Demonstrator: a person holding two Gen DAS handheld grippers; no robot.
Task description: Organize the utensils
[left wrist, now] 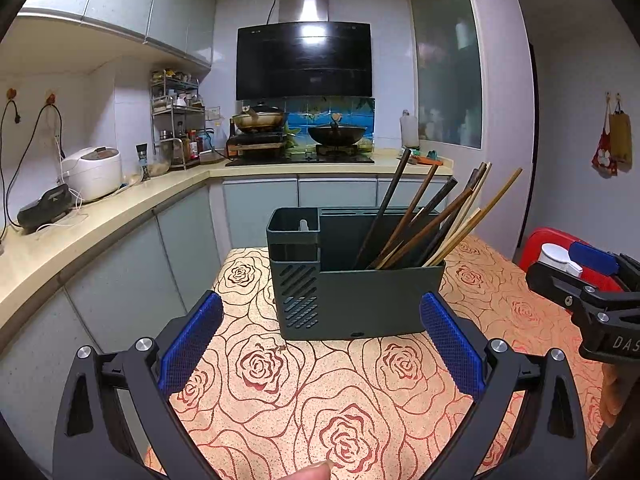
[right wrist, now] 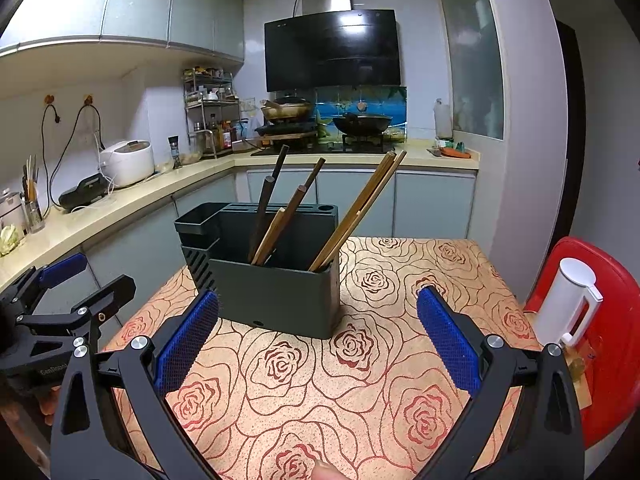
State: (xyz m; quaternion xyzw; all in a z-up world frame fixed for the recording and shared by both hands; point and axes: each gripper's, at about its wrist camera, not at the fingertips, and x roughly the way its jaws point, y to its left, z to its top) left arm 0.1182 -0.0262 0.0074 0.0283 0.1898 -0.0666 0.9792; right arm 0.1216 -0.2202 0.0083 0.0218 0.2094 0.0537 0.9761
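On the rose-patterned counter (left wrist: 360, 392), standing dark utensil holder (left wrist: 360, 300) with chopsticks (left wrist: 432, 224) leaning inside; left gripper (left wrist: 322, 344) and right gripper (right wrist: 318, 344) both gaping wide, holding nothing.

"DAS…" on right gripper (left wrist: 596, 268) body, cut off, blurry "GenRobot"-like print on left gripper (right wrist: 80, 276)

A small table (left wrist: 360, 400), covered by a tan cloth printed with red rose outlines, is seen in both wrist views. A dark grey utensil holder (left wrist: 360, 304) is stood upright directly on the cloth, toward the far half of the table, with a vented narrow compartment at its left end and a long compartment in which wooden chopsticks (left wrist: 432, 224) are leaned toward the right. The near part of the cloth is crossed only by the rose pattern.
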